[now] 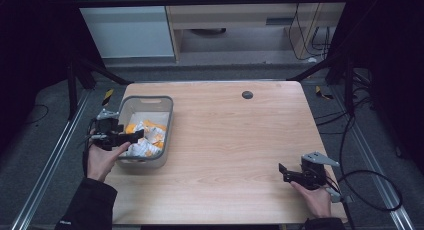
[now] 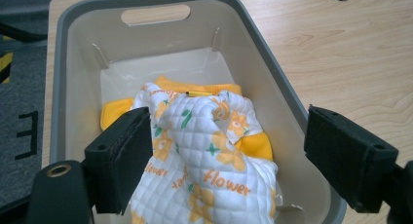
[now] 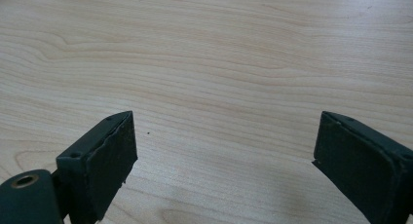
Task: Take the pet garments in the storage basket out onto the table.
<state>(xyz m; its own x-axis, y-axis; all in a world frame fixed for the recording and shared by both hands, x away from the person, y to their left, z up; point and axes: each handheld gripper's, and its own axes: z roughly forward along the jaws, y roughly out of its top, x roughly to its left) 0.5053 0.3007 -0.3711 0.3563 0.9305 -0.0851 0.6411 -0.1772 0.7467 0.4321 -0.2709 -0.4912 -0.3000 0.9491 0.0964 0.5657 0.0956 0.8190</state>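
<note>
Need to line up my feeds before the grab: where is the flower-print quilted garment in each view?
High view: quilted garment lies in the grey bin, left of centre, by the left gripper.
Left gripper view: lower centre, between the open jaws.
Right gripper view: not in it, bare wooden table.
Shared landmark: the wooden table.

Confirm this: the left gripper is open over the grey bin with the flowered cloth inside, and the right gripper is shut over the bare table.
One thing is wrong: the right gripper is open, not shut. The right gripper view shows its jaws wide apart over the bare table. The left gripper is open over the grey bin holding the flowered cloth.
</note>
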